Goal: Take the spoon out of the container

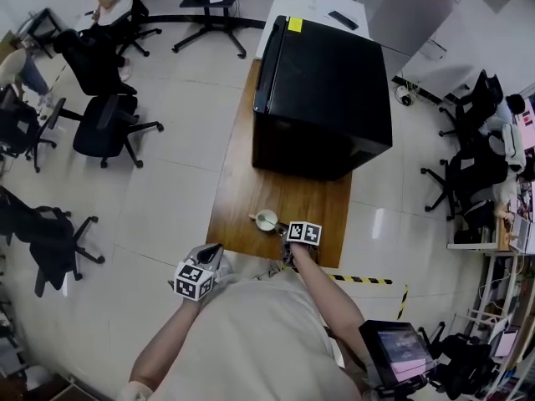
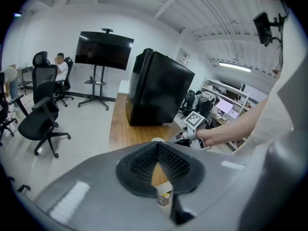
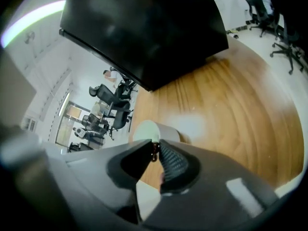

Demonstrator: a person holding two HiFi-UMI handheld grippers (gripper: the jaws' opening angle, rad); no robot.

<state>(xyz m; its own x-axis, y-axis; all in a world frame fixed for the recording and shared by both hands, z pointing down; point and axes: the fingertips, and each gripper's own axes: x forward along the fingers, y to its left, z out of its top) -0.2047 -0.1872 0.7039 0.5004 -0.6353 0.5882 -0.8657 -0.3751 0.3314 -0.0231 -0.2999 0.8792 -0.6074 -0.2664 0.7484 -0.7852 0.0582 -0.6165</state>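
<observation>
A small white cup (image 1: 266,220) stands near the front edge of the wooden table (image 1: 242,182). In the right gripper view the cup (image 3: 146,130) lies just beyond my right gripper's tips. My right gripper (image 1: 283,228) reaches it from the right. In its own view the right gripper (image 3: 154,149) has its jaws nearly together on a thin dark piece, the spoon (image 3: 154,152); the rest of the spoon is hidden. My left gripper (image 1: 212,255) hangs off the table's front left corner. Its jaws (image 2: 157,147) meet at the tips and hold nothing.
A big black box (image 1: 326,90) fills the far half of the table. Office chairs (image 1: 104,128) stand on the tiled floor at left. Yellow-black tape (image 1: 368,280) marks the floor at front right. People sit at desks at the far right (image 1: 501,140).
</observation>
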